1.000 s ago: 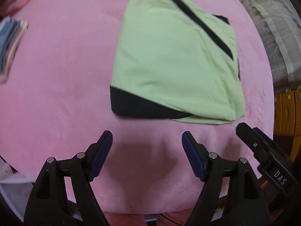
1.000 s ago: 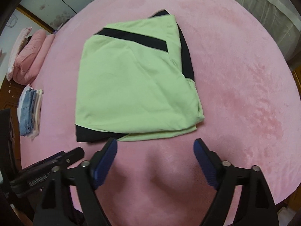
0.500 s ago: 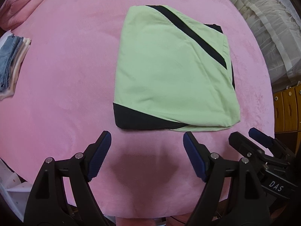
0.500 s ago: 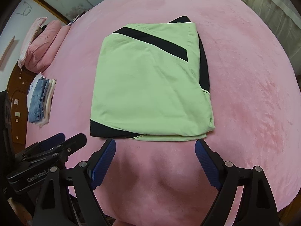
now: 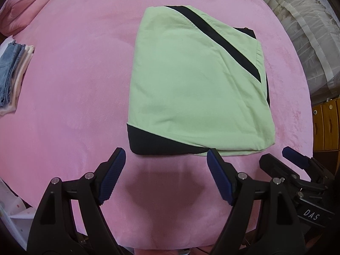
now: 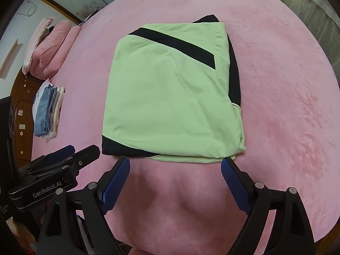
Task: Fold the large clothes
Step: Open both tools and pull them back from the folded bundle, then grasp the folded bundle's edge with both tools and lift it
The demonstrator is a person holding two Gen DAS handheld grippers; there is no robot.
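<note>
The light green garment with black diagonal panels (image 5: 191, 85) lies folded into a flat, roughly square packet in the middle of the pink plush bed cover (image 5: 74, 85), its near edge just beyond both grippers. Wide bare cover runs all around it, most on the left and towards the pillows; on the right the cover's edge drops to pale ruffled curtains (image 5: 301, 31) and yellow wooden drawers (image 5: 325, 125). A small stack of folded denim and cream clothes (image 6: 48, 110) sits well apart by the far left edge, near pink pillows (image 6: 51, 48). The left gripper (image 5: 165, 174) has its jaws spread wide with nothing between them, and so does the right gripper (image 6: 176, 180). Against a second ago, the packet lies unchanged, while both cameras now take in more cover around it. No container is in view
</note>
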